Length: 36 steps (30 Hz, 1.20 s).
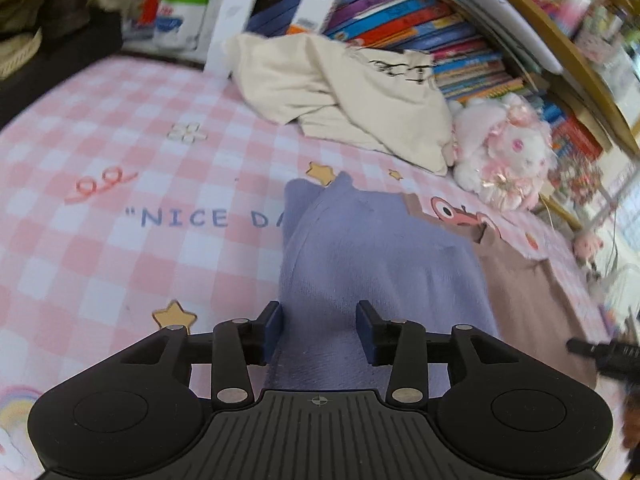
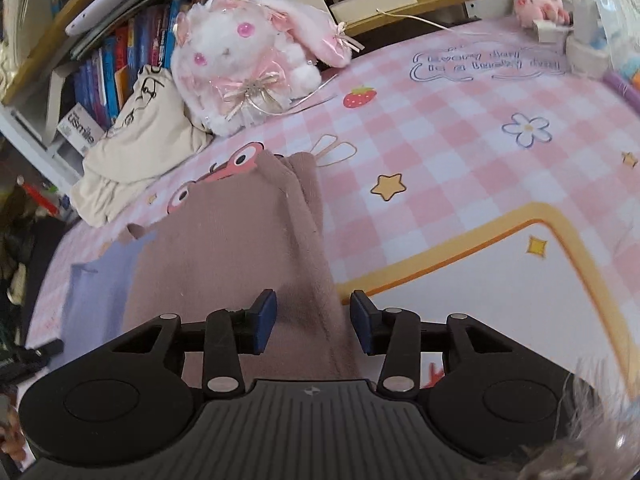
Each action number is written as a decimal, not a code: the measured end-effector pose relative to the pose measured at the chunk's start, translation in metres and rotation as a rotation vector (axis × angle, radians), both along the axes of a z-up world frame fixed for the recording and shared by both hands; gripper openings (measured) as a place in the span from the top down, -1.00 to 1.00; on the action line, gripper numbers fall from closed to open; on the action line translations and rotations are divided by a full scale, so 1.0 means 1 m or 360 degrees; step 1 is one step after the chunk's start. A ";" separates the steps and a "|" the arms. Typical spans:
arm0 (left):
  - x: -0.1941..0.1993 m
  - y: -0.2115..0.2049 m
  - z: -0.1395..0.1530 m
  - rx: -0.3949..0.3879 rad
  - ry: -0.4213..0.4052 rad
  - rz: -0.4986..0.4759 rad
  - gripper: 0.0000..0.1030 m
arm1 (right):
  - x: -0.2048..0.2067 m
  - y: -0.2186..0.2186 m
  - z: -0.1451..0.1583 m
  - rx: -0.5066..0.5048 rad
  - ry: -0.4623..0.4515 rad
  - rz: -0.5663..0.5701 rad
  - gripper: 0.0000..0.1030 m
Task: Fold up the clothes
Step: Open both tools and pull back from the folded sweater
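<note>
**Desk:** What's nearest the lens?

**Photographer:** Two handheld grippers over a pink checked bedspread [image 1: 120, 240]. The left gripper [image 1: 319, 330] has its jaws spread, nothing pinched, with a lilac garment [image 1: 360, 248] lying flat beneath and between the fingers. The right gripper [image 2: 313, 326] is likewise parted, straddling the right-hand edge of a brown garment [image 2: 240, 248]. No pad presses cloth.

**Desk:** And the clothes themselves?

**Photographer:** Lilac and brown lie side by side, apparently overlapping, running away from the cameras as a long strip. Whether they are one piece or two, I cannot tell.

**Desk:** So the step in hand?

**Photographer:** Likely taking a fresh grip for the next fold. My reading: each gripper should pinch every layer at its near edge, both lift level together, then carry towards the far end so edges meet squarely.

**Desk:** Further back?

**Photographer:** A crumpled cream garment [image 1: 340, 92], unfolded, beside a plush rabbit [image 2: 240, 60], then bookshelves [image 1: 440, 28].
</note>
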<state>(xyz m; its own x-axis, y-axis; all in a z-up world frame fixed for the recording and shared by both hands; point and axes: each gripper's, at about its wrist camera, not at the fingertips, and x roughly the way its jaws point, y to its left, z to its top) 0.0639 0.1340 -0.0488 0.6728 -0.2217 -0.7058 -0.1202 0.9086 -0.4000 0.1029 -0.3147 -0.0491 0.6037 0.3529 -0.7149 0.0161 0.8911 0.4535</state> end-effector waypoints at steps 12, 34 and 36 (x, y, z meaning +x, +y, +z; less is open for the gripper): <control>-0.006 0.002 0.015 0.0035 -0.0087 -0.0034 0.72 | -0.005 0.018 0.025 -0.0130 -0.0192 0.0068 0.76; -0.059 -0.028 0.047 0.0328 -0.0243 -0.0081 -0.36 | -0.050 0.027 0.044 -0.0411 -0.0264 0.0103 -0.21; -0.071 -0.035 0.049 0.0346 -0.0257 -0.0080 -0.61 | -0.062 0.031 0.045 -0.0430 -0.0264 0.0120 -0.30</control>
<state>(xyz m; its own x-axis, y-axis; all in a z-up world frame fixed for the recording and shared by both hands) -0.0072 0.0993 -0.0002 0.7725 -0.1129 -0.6249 -0.0232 0.9784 -0.2055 0.0414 -0.2839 -0.0044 0.6992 0.2121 -0.6828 -0.1091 0.9754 0.1913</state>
